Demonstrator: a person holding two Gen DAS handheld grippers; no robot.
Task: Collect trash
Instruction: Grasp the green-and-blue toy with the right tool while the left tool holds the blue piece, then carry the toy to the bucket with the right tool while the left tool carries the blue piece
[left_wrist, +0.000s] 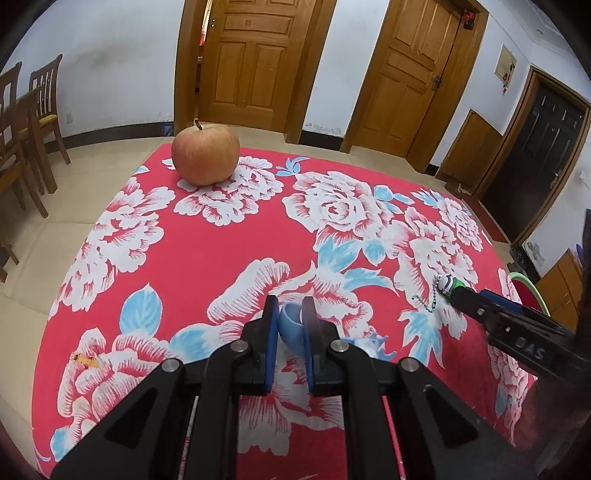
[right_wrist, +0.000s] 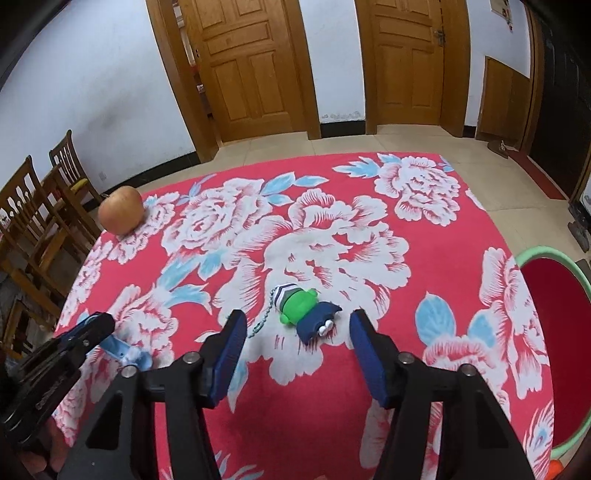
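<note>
My left gripper (left_wrist: 290, 304) is shut on a small light-blue plastic piece (left_wrist: 291, 326), held low over the red flowered tablecloth (left_wrist: 221, 254). In the right wrist view that gripper (right_wrist: 105, 321) and the blue piece (right_wrist: 127, 350) show at the lower left. My right gripper (right_wrist: 298, 317) stands open just above the cloth. A green and navy toy keychain (right_wrist: 308, 314) with a bead chain lies between its fingers, and the pads do not touch it. From the left wrist view the right gripper (left_wrist: 471, 295) reaches in from the right at the keychain (left_wrist: 448, 284).
An apple (left_wrist: 205, 153) (right_wrist: 121, 214) sits at the far left part of the table. A small orange-yellow scrap (left_wrist: 86, 360) lies near the left edge. A red bin with a green rim (right_wrist: 546, 254) stands beside the table's right edge. Wooden chairs (right_wrist: 33, 221) are at the left.
</note>
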